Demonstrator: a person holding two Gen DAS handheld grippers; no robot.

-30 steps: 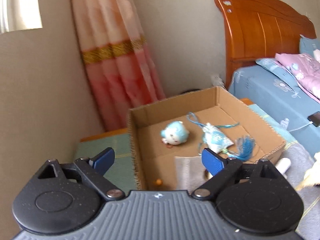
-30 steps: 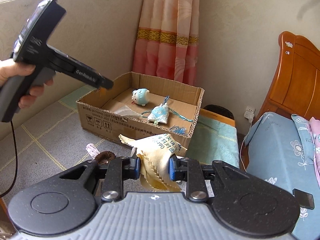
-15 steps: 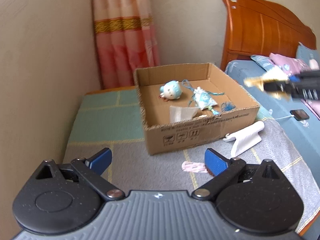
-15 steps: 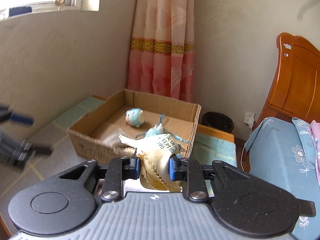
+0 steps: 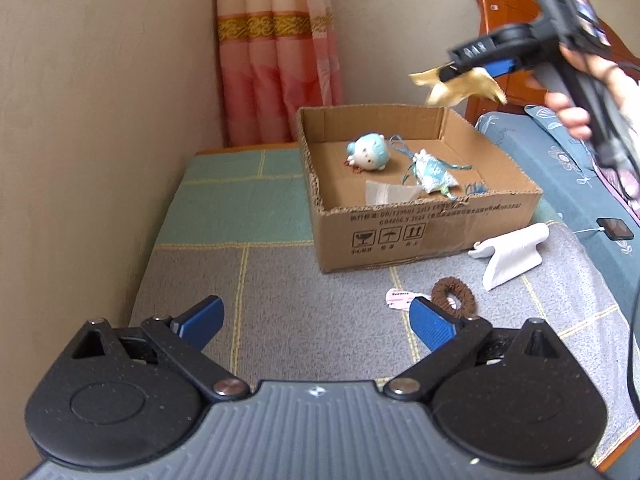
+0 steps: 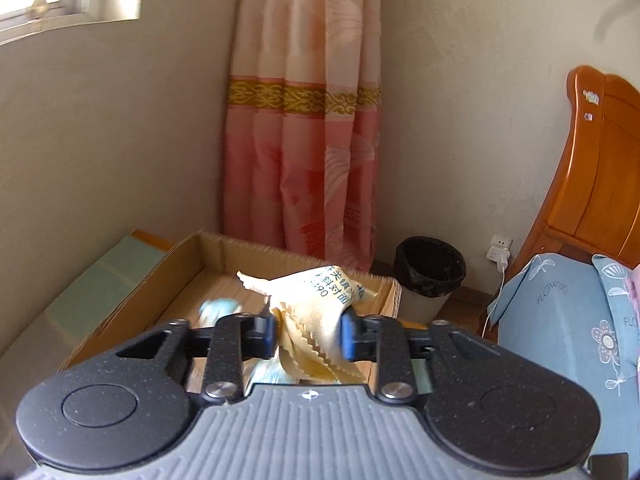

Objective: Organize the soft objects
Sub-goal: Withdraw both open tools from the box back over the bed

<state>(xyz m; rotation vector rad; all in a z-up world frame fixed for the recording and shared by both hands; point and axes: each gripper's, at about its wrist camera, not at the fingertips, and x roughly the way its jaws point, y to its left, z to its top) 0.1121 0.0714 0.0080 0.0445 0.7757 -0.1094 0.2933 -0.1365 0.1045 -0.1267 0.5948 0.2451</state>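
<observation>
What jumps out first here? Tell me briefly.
The right hand-held gripper hangs above the open brown cardboard box, jaws opening around a yellow zigzag-edged cloth with printed text. Inside the box lie a pale blue round plush toy and a light blue tasselled sachet.

Looks like a home bedroom: wooden headboard (image 6: 592,184), with pink curtain (image 6: 300,140) and bin (image 6: 430,280) left of it.

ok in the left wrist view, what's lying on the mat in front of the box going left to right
pink label → brown hair tie → white holder
</observation>
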